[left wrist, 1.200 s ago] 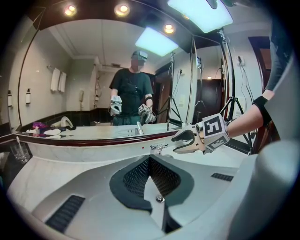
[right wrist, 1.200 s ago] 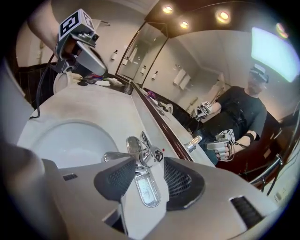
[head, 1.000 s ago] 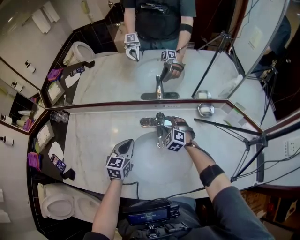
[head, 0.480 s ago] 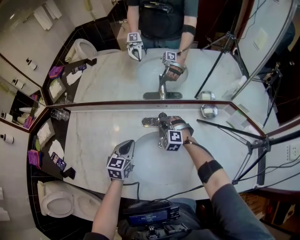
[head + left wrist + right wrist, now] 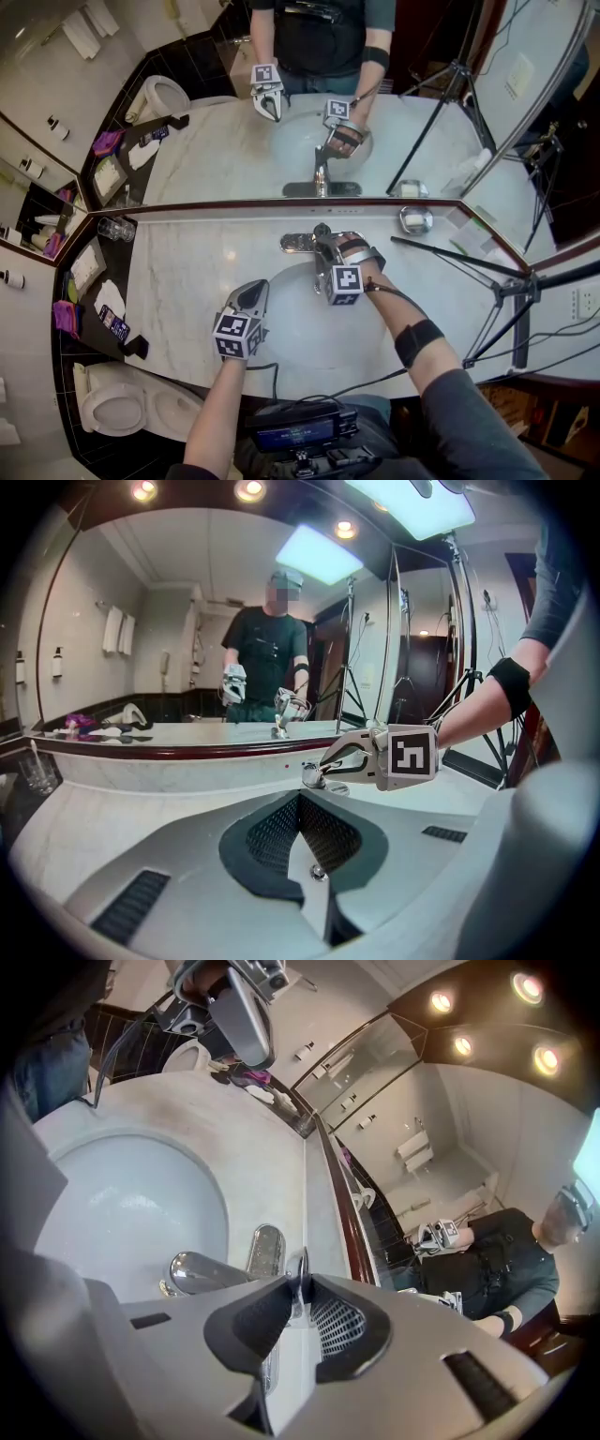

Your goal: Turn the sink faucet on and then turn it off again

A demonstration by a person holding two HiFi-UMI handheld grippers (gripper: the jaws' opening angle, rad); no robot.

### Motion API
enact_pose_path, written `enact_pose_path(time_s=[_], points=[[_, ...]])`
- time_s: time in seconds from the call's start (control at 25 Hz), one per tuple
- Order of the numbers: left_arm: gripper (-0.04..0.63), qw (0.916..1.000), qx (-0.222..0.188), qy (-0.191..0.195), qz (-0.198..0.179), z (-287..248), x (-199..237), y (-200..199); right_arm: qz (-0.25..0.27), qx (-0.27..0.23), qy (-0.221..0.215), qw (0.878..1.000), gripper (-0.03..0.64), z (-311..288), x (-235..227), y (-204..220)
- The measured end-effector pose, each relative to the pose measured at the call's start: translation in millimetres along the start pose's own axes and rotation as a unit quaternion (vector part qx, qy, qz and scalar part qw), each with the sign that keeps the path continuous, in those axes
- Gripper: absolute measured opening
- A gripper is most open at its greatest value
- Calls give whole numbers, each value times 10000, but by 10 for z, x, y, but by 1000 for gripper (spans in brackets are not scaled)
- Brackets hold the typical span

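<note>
The chrome faucet (image 5: 314, 246) stands at the back of the white sink basin (image 5: 291, 323), its spout (image 5: 202, 1271) reaching over the bowl. My right gripper (image 5: 326, 249) comes at it from the right. Its jaws have just been closing, and the pads now pinch the thin lever handle (image 5: 298, 1283) edge-on. My left gripper (image 5: 255, 289) rests shut and empty over the basin's left rim, apart from the faucet. In the left gripper view its jaws (image 5: 298, 799) meet with nothing between them, and the right gripper (image 5: 330, 759) shows ahead at the faucet (image 5: 312, 775).
A mirror (image 5: 206, 150) rises right behind the counter. A drinking glass (image 5: 117, 229) stands at the far left, a small metal dish (image 5: 412, 220) at the right. A tripod (image 5: 487, 281) leans in at the right; a toilet (image 5: 117, 408) sits below left.
The right gripper's jaws have gone from wide open to closed around the faucet's lever, and its marker cube has rolled and shifted a little left. The left gripper has not moved.
</note>
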State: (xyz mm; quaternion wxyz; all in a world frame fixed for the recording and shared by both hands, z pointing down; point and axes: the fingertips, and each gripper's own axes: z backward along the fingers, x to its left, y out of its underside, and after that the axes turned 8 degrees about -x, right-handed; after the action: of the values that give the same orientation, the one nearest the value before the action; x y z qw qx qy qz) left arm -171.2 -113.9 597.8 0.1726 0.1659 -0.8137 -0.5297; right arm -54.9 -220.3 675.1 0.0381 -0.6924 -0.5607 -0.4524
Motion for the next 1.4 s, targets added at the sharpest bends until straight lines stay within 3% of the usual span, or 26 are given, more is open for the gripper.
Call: enact_pose_path(time_s=[0.68, 1.16, 1.4], points=[[2, 10000, 28, -27, 16, 17, 17, 24, 441, 82, 107, 9989, 89, 3, 336, 28], [2, 10000, 23, -79, -19, 44, 20, 28, 418, 79, 163, 9990, 91, -5, 334, 39], [2, 9999, -18, -143, -47, 112, 48, 22, 376, 318, 120, 9987, 98, 38, 363, 75]])
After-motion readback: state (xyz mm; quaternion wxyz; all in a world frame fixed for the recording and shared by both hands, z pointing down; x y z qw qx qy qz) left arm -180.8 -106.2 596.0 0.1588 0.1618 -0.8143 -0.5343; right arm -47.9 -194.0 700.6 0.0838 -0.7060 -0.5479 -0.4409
